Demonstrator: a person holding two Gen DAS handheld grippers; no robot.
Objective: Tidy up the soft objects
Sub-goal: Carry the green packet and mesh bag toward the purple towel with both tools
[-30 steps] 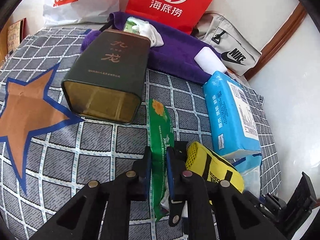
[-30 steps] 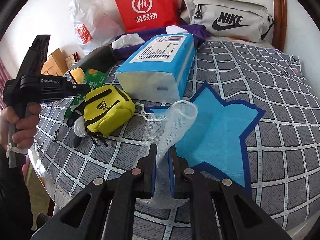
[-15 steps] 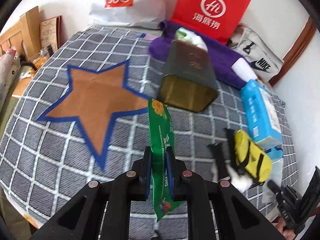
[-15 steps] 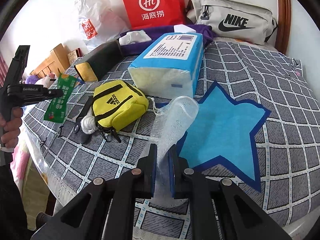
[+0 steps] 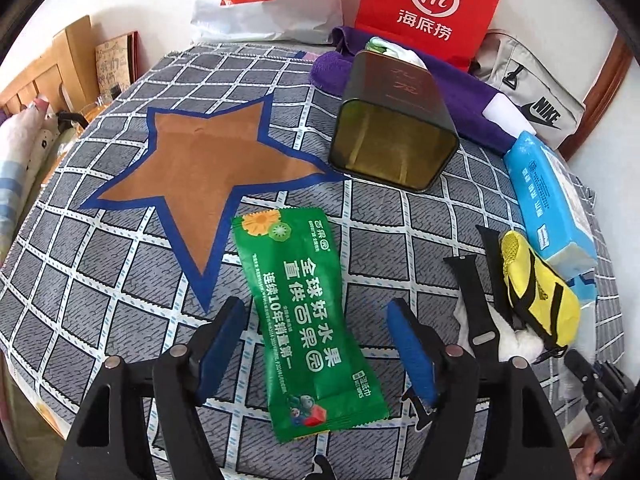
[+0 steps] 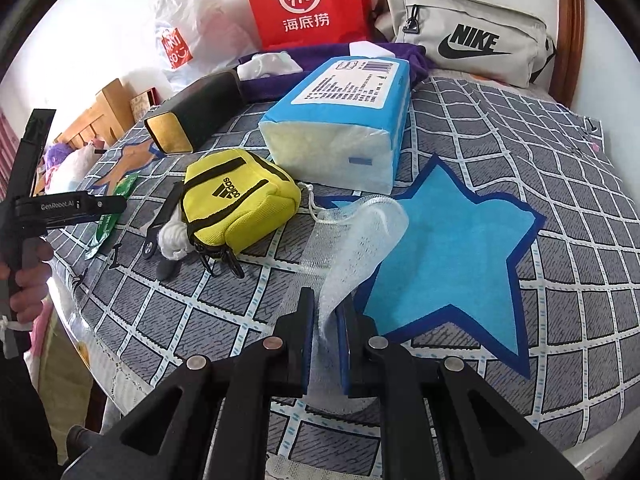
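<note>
A green wet-wipe packet (image 5: pixel 310 320) lies flat on the checked cloth, just right of the brown star (image 5: pixel 208 160). My left gripper (image 5: pixel 316 344) is open, its blue pads on either side of the packet and not touching it. My right gripper (image 6: pixel 325 332) is shut on a white mesh net bag (image 6: pixel 356 240), held up over the left edge of the blue star (image 6: pixel 452 256). The left gripper also shows in the right wrist view (image 6: pixel 64 208), with the packet (image 6: pixel 116 208) below it.
A yellow Adidas pouch (image 6: pixel 236 204), a black watch strap (image 5: pixel 476 296), a blue tissue pack (image 6: pixel 348 116), a dark open tin (image 5: pixel 396 124), a purple towel (image 5: pixel 472 100), a Nike bag (image 6: pixel 464 36) and shopping bags (image 5: pixel 428 4) crowd the back and middle. The table edge runs close in front.
My left gripper carried the green packet left next to the brown star, then opened and let it drop flat. My right gripper keeps hold of the mesh bag.
</note>
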